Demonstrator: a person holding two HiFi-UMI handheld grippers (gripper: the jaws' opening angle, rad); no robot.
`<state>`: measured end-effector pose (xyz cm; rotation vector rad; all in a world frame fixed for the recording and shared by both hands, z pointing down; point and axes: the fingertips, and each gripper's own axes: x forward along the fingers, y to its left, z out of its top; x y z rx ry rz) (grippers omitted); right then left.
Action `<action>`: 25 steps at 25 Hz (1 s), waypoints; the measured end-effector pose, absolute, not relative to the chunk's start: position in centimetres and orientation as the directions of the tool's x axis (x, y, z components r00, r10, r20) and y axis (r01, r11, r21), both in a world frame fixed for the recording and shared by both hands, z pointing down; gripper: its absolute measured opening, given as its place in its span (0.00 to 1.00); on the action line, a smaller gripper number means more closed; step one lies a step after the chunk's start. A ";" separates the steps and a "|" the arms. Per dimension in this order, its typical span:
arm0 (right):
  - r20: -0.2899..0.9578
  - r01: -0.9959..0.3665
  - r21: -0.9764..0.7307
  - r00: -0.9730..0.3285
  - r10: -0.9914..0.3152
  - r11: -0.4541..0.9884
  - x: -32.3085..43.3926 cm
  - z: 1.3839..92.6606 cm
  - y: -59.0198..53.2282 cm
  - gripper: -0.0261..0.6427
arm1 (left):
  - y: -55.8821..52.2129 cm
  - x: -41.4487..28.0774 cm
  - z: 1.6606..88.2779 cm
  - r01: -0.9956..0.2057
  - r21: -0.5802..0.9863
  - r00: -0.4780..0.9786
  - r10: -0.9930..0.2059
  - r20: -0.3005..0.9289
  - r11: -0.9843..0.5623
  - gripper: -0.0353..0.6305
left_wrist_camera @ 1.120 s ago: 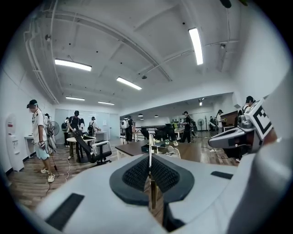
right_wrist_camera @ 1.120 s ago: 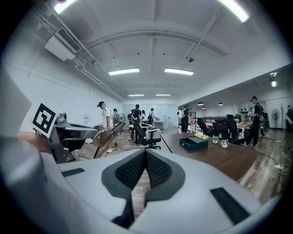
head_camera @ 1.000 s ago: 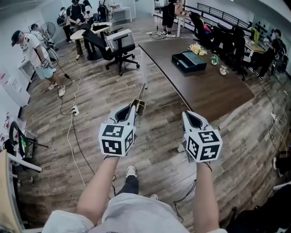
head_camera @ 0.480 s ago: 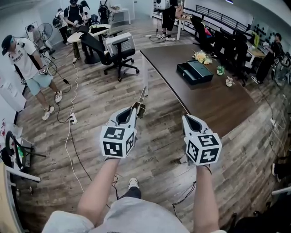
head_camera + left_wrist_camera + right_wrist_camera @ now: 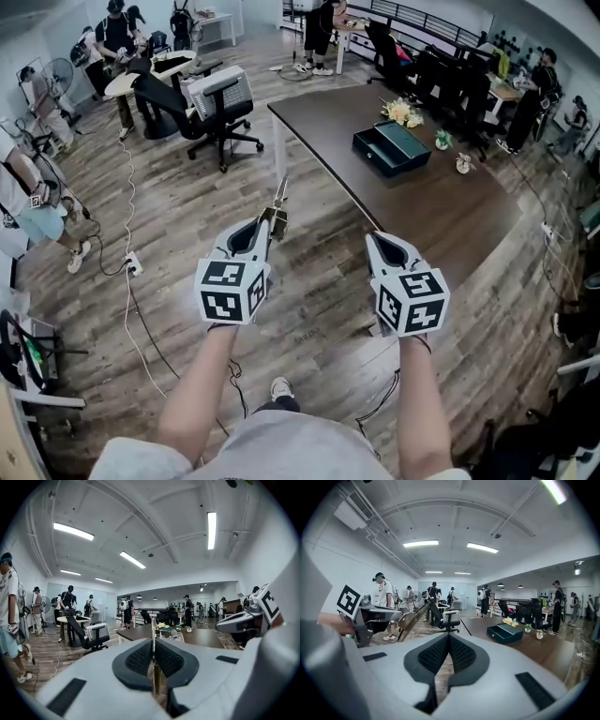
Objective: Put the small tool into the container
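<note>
left tongs (image 5: 266, 218) closed on a thin metal tool (image 5: 280, 190), pads all but touching, strip pinched in the seam between them. tool sticking out past the tips toward 12 o'clock, leaning a little to 1, over the wood floor (image 5: 187, 187); in the left gripper view, an upright sliver (image 5: 153, 637) rising from the pad line. right tongs (image 5: 374, 237) shut as well, pads meeting along one line in the right gripper view, nothing caught between them. both tongs held side by side in front of the body, left at 9 o'clock of right, near but apart, a bare forearm behind each marker cube.

container (image 5: 392, 148), a dark green box, resting on the brown table (image 5: 441, 216) at 1 o'clock from the tongs, well apart from the tool. flowers (image 5: 401, 111) just past the box at 12 o'clock. chair (image 5: 221, 98) on the floor at 11 o'clock, beside the table's near corner. several people standing far off at 10 and 12 o'clock.
</note>
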<state>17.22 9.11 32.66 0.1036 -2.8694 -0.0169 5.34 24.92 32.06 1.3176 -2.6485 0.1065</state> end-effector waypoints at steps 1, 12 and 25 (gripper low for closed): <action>0.269 -0.077 0.024 -0.960 -0.081 0.997 16.9 32.7 9.2 0.05 | 24.9 4.8 32.1 -0.801 0.022 -0.584 -0.789 0.191 0.598 0.06; 0.287 -0.132 0.045 -0.948 -0.139 0.990 12.4 32.7 10.2 0.05 | 24.7 0.1 33.1 -0.843 0.051 -0.517 -0.833 0.197 0.536 0.06; 0.303 -0.158 0.046 -0.939 -0.164 0.986 9.3 33.4 10.4 0.05 | 25.0 -3.3 34.2 -0.853 0.062 -0.496 -0.843 0.209 0.518 0.06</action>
